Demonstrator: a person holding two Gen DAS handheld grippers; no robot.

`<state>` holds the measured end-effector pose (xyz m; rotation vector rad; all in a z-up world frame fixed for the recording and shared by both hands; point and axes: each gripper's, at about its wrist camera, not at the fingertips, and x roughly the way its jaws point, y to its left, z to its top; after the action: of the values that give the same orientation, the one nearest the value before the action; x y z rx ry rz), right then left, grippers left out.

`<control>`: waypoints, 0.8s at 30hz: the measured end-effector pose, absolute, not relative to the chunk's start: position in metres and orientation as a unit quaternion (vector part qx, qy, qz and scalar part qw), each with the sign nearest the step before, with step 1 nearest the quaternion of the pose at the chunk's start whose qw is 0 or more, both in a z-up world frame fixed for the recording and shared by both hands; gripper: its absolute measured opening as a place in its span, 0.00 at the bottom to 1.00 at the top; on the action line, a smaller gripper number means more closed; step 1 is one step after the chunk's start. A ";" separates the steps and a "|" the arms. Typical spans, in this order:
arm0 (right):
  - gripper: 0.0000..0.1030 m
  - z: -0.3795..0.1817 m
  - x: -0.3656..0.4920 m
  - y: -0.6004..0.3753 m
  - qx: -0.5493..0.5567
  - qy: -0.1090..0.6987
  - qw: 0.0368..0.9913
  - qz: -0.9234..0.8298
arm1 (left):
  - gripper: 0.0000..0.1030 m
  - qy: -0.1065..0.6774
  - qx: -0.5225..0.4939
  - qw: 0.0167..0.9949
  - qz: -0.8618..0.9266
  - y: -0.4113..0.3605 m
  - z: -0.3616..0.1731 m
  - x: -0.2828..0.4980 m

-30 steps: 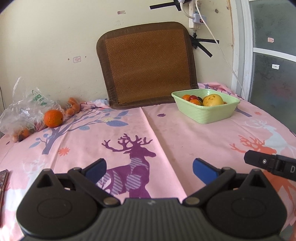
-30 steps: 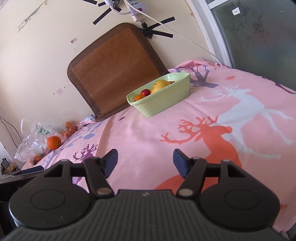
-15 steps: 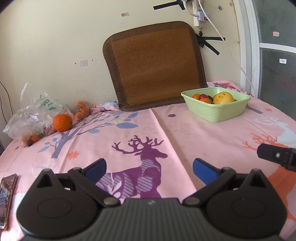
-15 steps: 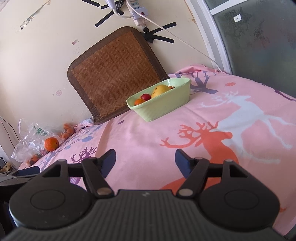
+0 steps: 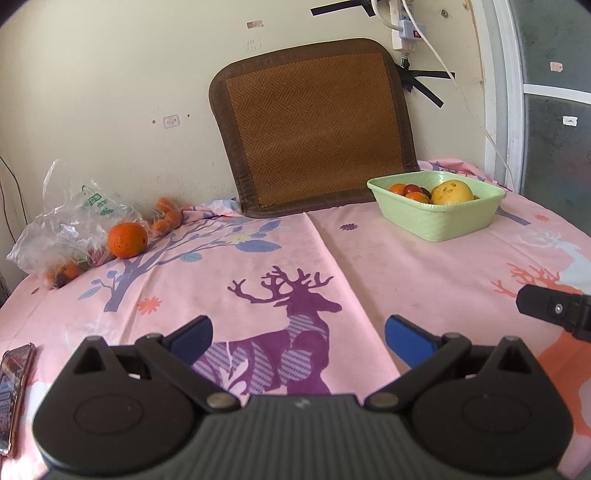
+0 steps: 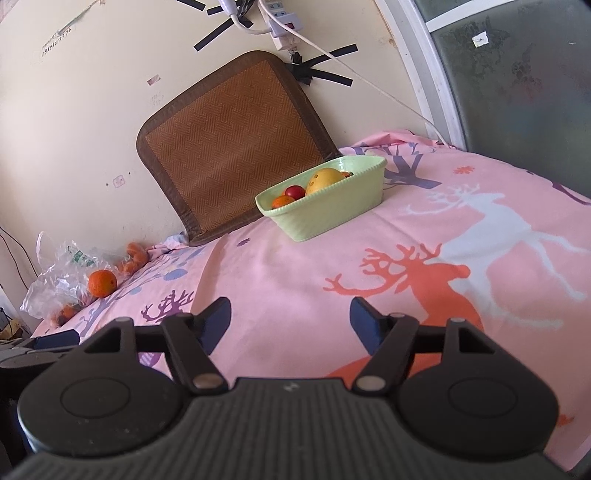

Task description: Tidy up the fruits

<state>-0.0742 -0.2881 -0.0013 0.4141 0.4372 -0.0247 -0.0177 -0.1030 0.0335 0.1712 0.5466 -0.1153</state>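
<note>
- The left gripper (image 5: 297, 334) hangs over the near part of the worktop (image 5: 406, 273), its blue fingers (image 5: 192, 334) spread wide with nothing between them, only the purple deer print of the pink cloth below.
- The right gripper (image 6: 290, 321) also has its fingers (image 6: 364, 319) spread wide and empty, above the orange deer print; its tip shows at the right edge of the left wrist view.
- A green basket (image 5: 439, 223) stands near the far right edge of the worktop, just in front of a brown woven mat (image 5: 314, 125) that leans on the wall.
- In the basket lie a large yellow fruit (image 5: 451, 192), a red one (image 5: 410, 189) and small orange ones (image 5: 399, 188).
- A loose orange (image 5: 127, 240) sits at the far left edge, touching a clear plastic bag (image 5: 70, 225) with more small fruit inside.
- The bag bears green print, too small to read.
- A few small orange fruits (image 5: 166, 218) lie beside the bag, against the wall.
- A phone (image 5: 14, 391) lies flat at the near left edge; its screen text is unreadable.
- A white power strip (image 6: 284, 27) is taped to the wall above the mat; a line of small digits on the upper left wall cannot be made out.
</note>
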 end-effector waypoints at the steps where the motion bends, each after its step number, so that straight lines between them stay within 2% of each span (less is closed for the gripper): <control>1: 0.71 -0.001 -0.074 -0.288 0.204 0.214 0.955 -0.012 | 1.00 0.270 0.084 0.957 -0.058 -0.103 0.033 -0.017; 24: 0.71 -0.007 -0.071 -0.286 0.208 0.222 0.952 -0.016 | 1.00 0.312 0.066 0.945 -0.078 -0.100 0.021 -0.010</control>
<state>-0.0711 -0.2856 -0.0074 0.4225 0.4514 -0.0334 -0.0098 -0.1001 0.0205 0.1349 0.6357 -0.1583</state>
